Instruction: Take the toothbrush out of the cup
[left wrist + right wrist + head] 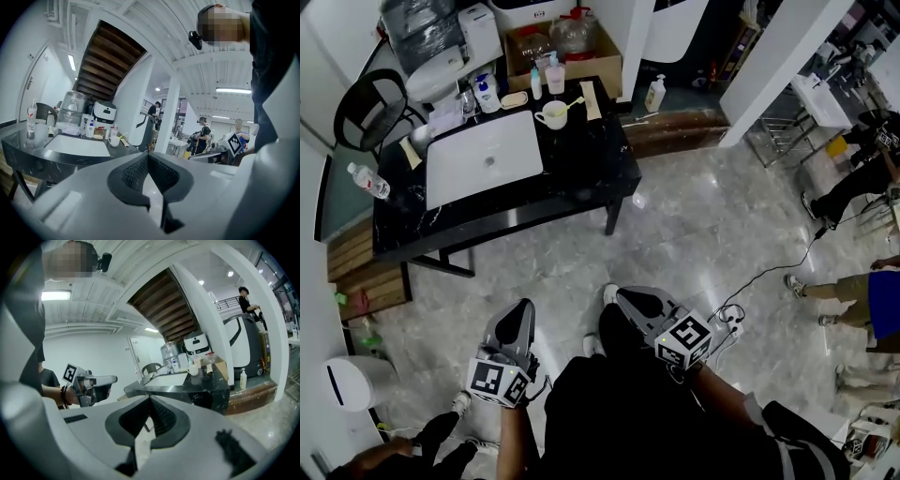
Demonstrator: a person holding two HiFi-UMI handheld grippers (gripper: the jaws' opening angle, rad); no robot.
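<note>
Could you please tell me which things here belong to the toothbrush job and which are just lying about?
Job: cup; toothbrush; left gripper and right gripper, both shut, away from the table.
Lying about: water bottle; white basin; pink bottle; cardboard box; chair.

Left gripper (522, 309), right gripper (628, 298): pale grey moulded shells, black ribbed pads (133, 174) inside. Cube (499, 381) behind each: white faces, black square markers. Person wears black top (619, 412), dark band (62, 395) at wrist.
</note>
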